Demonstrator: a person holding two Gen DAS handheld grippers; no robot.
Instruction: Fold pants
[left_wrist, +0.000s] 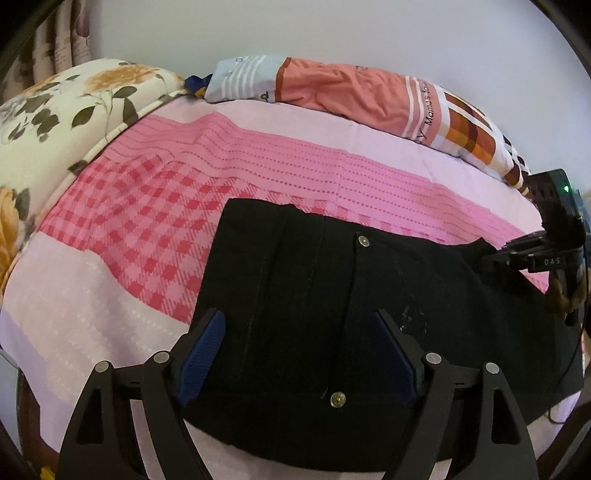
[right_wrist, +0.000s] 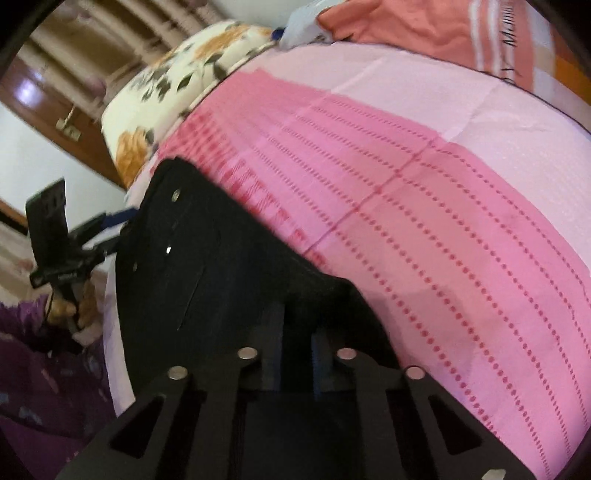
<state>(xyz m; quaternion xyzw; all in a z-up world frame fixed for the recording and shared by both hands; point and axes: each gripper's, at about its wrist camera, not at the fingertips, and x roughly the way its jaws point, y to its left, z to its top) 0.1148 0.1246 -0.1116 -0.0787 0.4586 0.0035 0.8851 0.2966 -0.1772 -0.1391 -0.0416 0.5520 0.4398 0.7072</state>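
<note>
Black pants (left_wrist: 332, 295), folded, matte, lie on pink checked bedsheet (left_wrist: 147, 229). Left hand-held gripper (left_wrist: 301, 354) released; right hand-held gripper (right_wrist: 297, 343) clenched on pants edge.

Matt black woven cloth pants (left_wrist: 332, 302) with shiny round metal rivets (left_wrist: 338, 400), over a pink checked cotton bed sheet (left_wrist: 147, 229), beside matt black plastic left claw (left_wrist: 301, 350) with ribbed blue pads (left_wrist: 201, 356).

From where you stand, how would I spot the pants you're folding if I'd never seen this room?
Find the bed's pink checked and dotted sheet. On its near side lie the black pants, flat and partly folded. They are the only black cloth there, dotted with small metal studs, unlike the floral quilt and orange pillow farther back.
</note>
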